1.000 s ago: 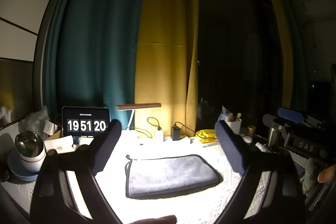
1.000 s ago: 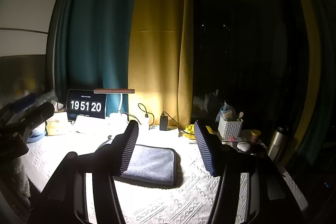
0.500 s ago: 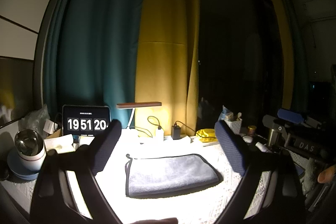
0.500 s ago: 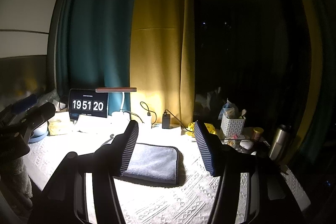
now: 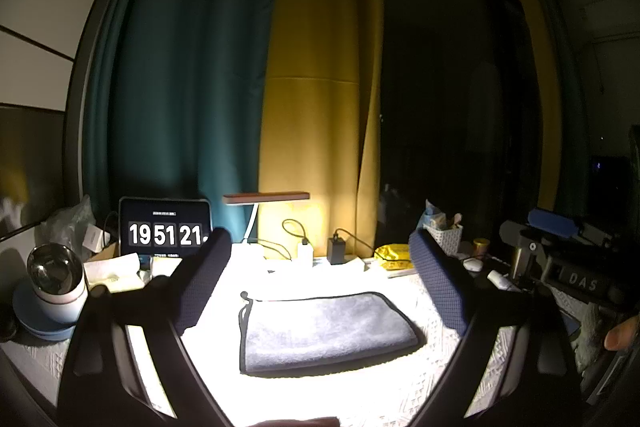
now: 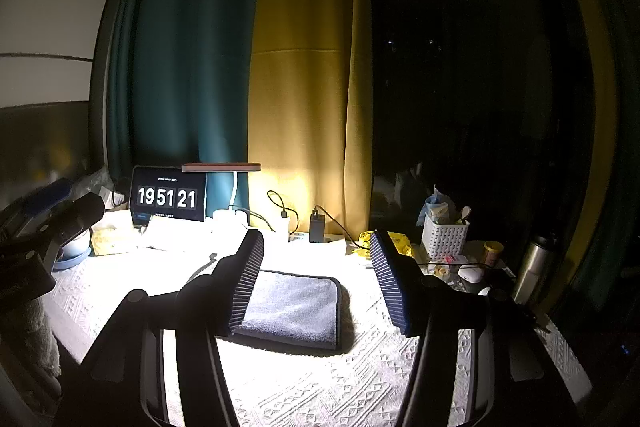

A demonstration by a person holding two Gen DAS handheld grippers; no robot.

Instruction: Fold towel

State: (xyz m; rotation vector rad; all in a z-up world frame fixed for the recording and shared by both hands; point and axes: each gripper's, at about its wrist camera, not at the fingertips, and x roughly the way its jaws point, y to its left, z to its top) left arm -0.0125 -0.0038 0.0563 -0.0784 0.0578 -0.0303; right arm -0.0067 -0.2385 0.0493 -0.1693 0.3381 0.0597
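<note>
Left gripper (image 5: pixel 320 283) and right gripper (image 6: pixel 316 283): fingers spread wide, holding nothing, hovering on the near side of the towel. Grey towel (image 5: pixel 324 331) with dark trim lying folded flat on white textured tablecloth (image 6: pixel 320 387), under the desk lamp (image 5: pixel 266 197). Beyond towel: charger (image 6: pixel 317 225), clock display (image 5: pixel 165 234) reading 19 51 21. Right of towel: white basket (image 6: pixel 444 240), steel flask (image 6: pixel 532 273).

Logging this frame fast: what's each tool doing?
Left tool: open, holding nothing.
Right tool: open, holding nothing; towel lies untouched.
</note>
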